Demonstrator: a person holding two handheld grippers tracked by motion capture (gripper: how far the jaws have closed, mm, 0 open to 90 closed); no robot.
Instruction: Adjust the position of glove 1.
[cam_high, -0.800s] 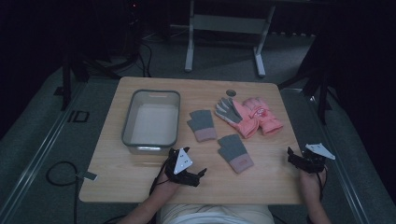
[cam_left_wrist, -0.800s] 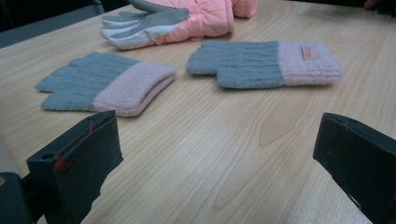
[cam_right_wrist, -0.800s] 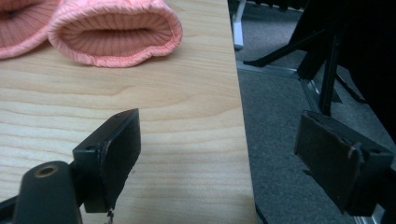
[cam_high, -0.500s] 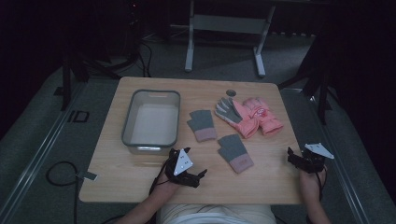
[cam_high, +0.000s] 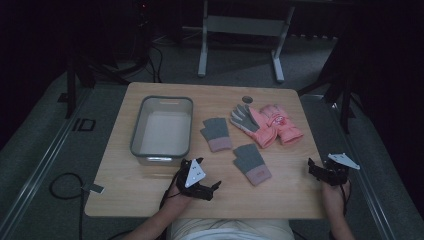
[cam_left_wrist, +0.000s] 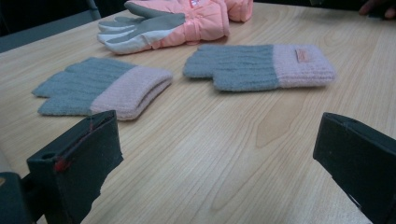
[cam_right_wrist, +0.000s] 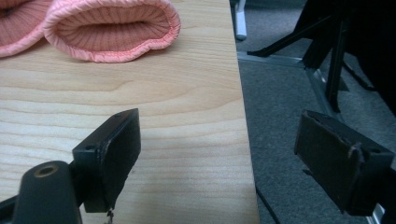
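Observation:
Two grey knit gloves with pink cuffs lie flat mid-table, one (cam_high: 216, 133) nearer the tub, the other (cam_high: 252, 163) closer to me; both show in the left gripper view (cam_left_wrist: 105, 88) (cam_left_wrist: 261, 66). A pair of pink ski gloves (cam_high: 265, 121) with grey palms lies behind them (cam_left_wrist: 168, 23); one cuff opening (cam_right_wrist: 112, 29) faces the right gripper. My left gripper (cam_high: 212, 187) rests low near the front edge, open and empty (cam_left_wrist: 219, 158). My right gripper (cam_high: 316, 170) hovers at the table's right edge, open and empty (cam_right_wrist: 217, 154).
A grey-rimmed plastic tub (cam_high: 137, 131) stands empty at the left of the wooden table (cam_high: 130, 190). A small dark disc (cam_high: 247, 99) lies near the back edge. The table's right edge (cam_right_wrist: 245, 140) drops to grey floor, where dark stand legs (cam_right_wrist: 327, 42) rise.

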